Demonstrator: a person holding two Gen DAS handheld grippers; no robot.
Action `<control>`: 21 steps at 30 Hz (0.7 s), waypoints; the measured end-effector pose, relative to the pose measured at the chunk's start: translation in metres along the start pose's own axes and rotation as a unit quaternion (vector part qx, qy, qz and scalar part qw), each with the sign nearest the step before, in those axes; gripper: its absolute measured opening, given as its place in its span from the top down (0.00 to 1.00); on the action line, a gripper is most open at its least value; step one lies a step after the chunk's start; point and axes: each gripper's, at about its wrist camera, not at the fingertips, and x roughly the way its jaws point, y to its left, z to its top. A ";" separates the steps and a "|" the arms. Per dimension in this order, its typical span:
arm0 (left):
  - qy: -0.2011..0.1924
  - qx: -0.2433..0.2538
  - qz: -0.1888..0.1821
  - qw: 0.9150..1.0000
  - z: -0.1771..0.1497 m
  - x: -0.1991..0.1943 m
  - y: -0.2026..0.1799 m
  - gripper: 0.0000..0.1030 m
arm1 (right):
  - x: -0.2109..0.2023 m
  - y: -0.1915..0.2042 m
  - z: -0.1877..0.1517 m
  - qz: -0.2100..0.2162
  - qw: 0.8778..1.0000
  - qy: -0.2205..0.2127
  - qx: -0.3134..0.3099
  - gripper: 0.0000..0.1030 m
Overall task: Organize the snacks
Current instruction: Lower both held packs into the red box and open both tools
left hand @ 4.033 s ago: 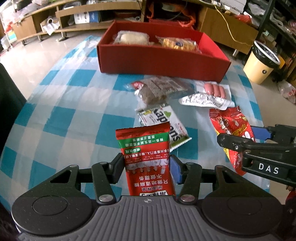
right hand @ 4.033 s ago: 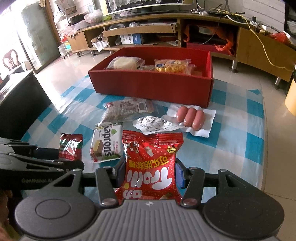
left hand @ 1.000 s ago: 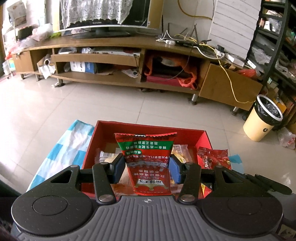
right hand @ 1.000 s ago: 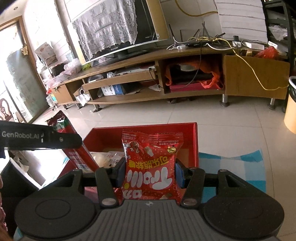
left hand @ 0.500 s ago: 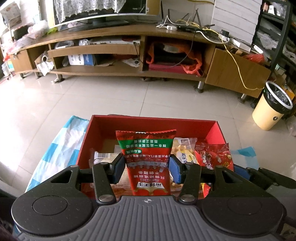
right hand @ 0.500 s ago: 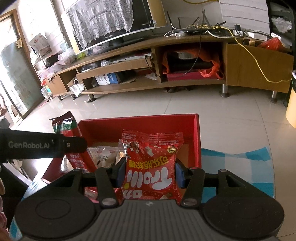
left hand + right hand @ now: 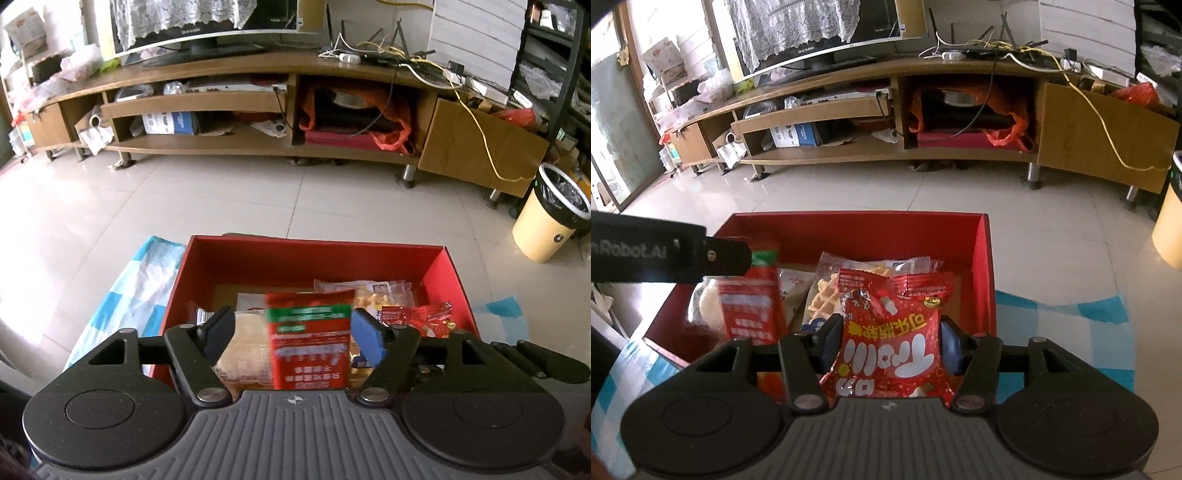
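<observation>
Snacks: 4 packets [image 7: 827,299], 1 box [image 7: 258,258]

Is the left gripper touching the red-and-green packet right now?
Apart. In the left wrist view the left gripper stands wide open: a gap shows between each pad and the red-and-green packet, which looks blurred over the red box.

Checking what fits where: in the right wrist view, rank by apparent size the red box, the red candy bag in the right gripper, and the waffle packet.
1. Red box.
2. Red candy bag, though nearness to the camera inflates it.
3. Waffle packet, partly hidden, so unsure.
</observation>
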 end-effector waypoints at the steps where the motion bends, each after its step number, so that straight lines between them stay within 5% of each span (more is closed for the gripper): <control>1: 0.000 -0.001 -0.002 1.000 0.000 -0.001 0.000 0.24 | 0.000 0.000 0.000 -0.001 1.000 -0.003 0.002 0.44; 21: -0.003 -0.004 -0.006 1.000 -0.008 -0.014 0.006 0.17 | -0.019 -0.009 0.004 -0.011 0.999 -0.034 0.018 0.39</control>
